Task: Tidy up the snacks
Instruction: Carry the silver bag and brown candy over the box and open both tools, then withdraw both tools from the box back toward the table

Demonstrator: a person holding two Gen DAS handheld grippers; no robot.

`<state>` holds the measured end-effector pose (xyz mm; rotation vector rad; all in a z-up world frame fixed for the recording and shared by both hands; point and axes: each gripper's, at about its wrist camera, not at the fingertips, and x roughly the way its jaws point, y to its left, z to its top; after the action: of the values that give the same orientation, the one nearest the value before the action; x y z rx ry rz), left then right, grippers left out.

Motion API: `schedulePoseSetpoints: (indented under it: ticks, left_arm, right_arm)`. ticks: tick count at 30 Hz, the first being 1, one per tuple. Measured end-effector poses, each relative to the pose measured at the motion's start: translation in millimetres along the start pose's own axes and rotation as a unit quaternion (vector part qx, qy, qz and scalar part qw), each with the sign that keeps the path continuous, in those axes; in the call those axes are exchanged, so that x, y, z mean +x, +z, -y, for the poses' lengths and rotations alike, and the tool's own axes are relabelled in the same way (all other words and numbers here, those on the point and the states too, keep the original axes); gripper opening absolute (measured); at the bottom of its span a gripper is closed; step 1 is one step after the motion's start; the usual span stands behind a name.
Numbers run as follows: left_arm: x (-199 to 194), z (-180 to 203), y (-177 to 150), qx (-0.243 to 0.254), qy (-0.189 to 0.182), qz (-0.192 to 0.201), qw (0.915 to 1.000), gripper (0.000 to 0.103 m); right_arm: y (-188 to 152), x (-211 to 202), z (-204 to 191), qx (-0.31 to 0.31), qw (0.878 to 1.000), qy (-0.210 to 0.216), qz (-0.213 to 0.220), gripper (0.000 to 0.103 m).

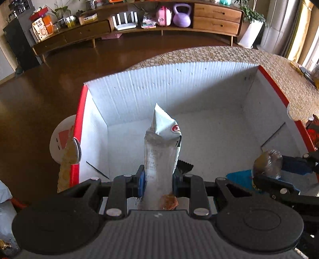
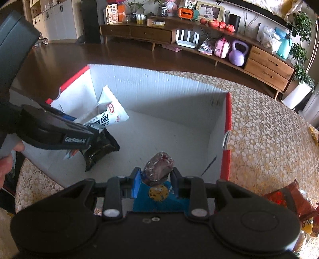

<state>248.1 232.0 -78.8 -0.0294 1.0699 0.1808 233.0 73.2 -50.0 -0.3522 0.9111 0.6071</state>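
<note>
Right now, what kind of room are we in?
Probably a home living room: a long wooden sideboard with a framed photo, potted plants, and a lace-covered table.

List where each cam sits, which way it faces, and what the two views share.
Left wrist: on the left gripper, angled down into the white box; its fingers clamp a white snack packet.
Right wrist: on the right gripper, angled down into the box; fingers clamp a clear-wrapped snack; a hand shows.
Shared: box, packet, black packet, each other's gripper.
</note>
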Motion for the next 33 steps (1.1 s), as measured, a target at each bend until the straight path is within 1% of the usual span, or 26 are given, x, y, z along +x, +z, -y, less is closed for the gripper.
schedulePoseSetpoints:
  ticks: [1,2,3,5,10,11,12,13,14,19,21,22,26,29,30,33]
  left_arm:
    - [0,1,-1,0.001,0.0,-0.001,1.0,0.026]
    - [0,1,-1,0.0,-0.001,-0.002,1.0,0.026]
    - [0,0,-1,-0.003,-0.002,-0.003,1.0,0.026]
    - [0,0,-1,-0.006,-0.002,-0.006,1.0,0.027]
    - [-4,-1,-3,-0.007,0.002,-0.002,1.0,0.034]
    - [-5,-1,-3,-0.009,0.002,-0.001,1.0,0.047]
    - [-8,-2,-4,-0.012,-0.001,0.004,0.9999,0.065]
    - [-9,-3,-2,-0.014,-0.003,0.011,0.9998,0.071]
    - [-13,-3,-4,-0.015,-0.004,0.02,0.9997,0.074]
    - [-27,-5,-5,-0.009,-0.001,0.034,0.9994,0.074]
    - [-32,-5,-8,-0.008,0.003,0.039,0.9992,0.074]
    - [-35,-5,-9,-0.008,0.003,0.041,0.9991,0.074]
    - [-49,-3,-14,-0.007,0.0,0.054,0.9985,0.074]
    - [-62,-1,-18,-0.004,0.003,0.066,0.9978,0.074]
    - [-67,0,-20,0.0,0.001,0.07,0.9975,0.074]
    - [-79,6,-24,0.01,-0.002,0.082,0.9966,0.074]
  right_arm:
    - [-1,-1,0,0.001,1.0,-0.001,0.0,0.031]
    - [-1,-1,0,0.0,1.0,-0.002,0.002,0.034]
    - [-2,-2,0,-0.002,1.0,-0.001,0.002,0.033]
    - [-3,-5,-1,0.0,1.0,0.002,0.002,0.035]
    - [-5,-12,-2,0.0,1.0,0.002,0.007,0.04]
    - [-5,-13,-2,0.001,1.0,0.003,0.009,0.042]
    - [-5,-15,-1,0.002,1.0,0.002,0.01,0.044]
    - [-5,-18,-1,0.003,1.0,0.001,0.013,0.045]
    - [-6,-20,-1,0.003,1.0,0.001,0.015,0.046]
    - [-6,-34,0,0.006,1.0,0.0,0.031,0.059]
    - [-7,-41,0,0.008,0.999,0.0,0.039,0.066]
    - [-7,-45,0,0.008,0.999,0.001,0.042,0.066]
    - [-9,-60,0,0.008,0.998,0.0,0.056,0.075]
    - [-11,-73,-1,0.002,0.998,-0.001,0.067,0.078]
    - [-12,-78,-1,0.001,0.997,-0.002,0.071,0.081]
    - [-14,-89,0,0.002,0.997,0.0,0.081,0.083]
